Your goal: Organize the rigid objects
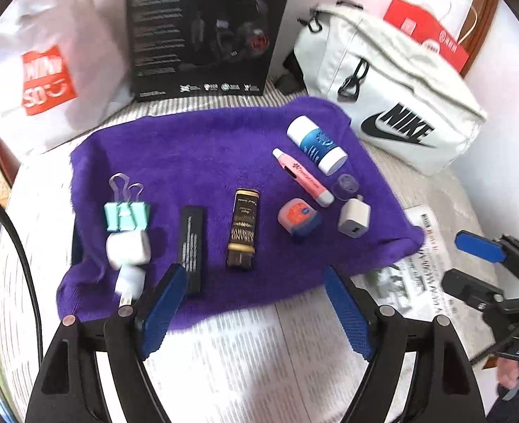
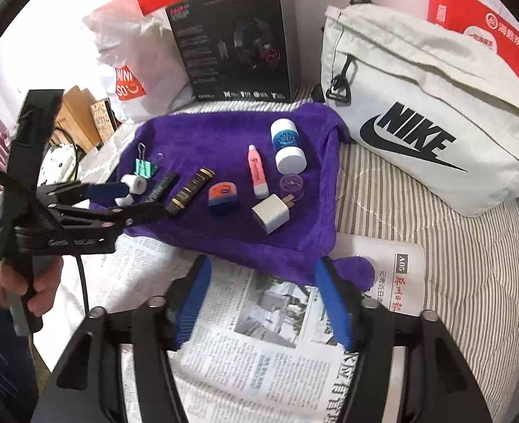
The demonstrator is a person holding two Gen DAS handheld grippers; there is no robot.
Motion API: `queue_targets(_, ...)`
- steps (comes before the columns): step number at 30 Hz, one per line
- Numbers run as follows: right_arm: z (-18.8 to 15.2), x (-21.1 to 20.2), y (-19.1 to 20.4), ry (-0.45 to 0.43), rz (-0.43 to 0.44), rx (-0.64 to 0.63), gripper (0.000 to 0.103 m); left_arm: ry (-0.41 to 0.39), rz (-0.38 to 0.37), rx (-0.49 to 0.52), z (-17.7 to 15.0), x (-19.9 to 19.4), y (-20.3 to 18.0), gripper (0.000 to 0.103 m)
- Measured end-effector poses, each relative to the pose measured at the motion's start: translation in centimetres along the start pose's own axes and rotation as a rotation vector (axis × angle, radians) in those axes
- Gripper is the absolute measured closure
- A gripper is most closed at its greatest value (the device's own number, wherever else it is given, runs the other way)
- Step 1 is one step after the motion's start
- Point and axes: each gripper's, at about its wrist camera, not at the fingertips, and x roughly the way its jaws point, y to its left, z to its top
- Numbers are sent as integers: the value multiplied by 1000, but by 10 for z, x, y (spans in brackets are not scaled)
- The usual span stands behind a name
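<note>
**Items lined up on towel, both grippers empty**

Small rigid items sit in a row on purple towel (image 1: 196, 162): binder clip (image 1: 127, 213), gold-black tube (image 1: 243, 232), white charger (image 1: 352, 219). Left gripper (image 1: 252, 303) and right gripper (image 2: 259, 299) spread wide, holding nothing, above newspaper (image 2: 259, 352); sorting looks finished.

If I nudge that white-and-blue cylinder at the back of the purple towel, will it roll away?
Probably: the white-and-blue cylinder lies on its side. The plush purple towel should slow it. Its smooth surface may slip in a grip.

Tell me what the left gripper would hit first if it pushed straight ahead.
Probably the purple towel: the left gripper is open and empty, aimed down at its near edge, between the black bar and the gold tube. Depth is uncertain.
</note>
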Motion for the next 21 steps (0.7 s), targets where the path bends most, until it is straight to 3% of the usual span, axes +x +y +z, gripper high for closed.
queue_targets(9, -19, -27, 16, -56, -69, 54, 13, -131, 77, -57, -35, -62, 5, 9)
queue_targets(13, -32, -34, 21, -39, -113, 90, 10, -168, 137, -51, -53, -85, 3, 4)
queue_targets(15, -41, -37, 23, -36, -134, 111, 1, -184, 164, -44, -64, -95, 1, 4)
queue_targets(21, -67, -48, 32, -32, -199, 117, 0, -193, 146, -72, -94, -110, -2, 4)
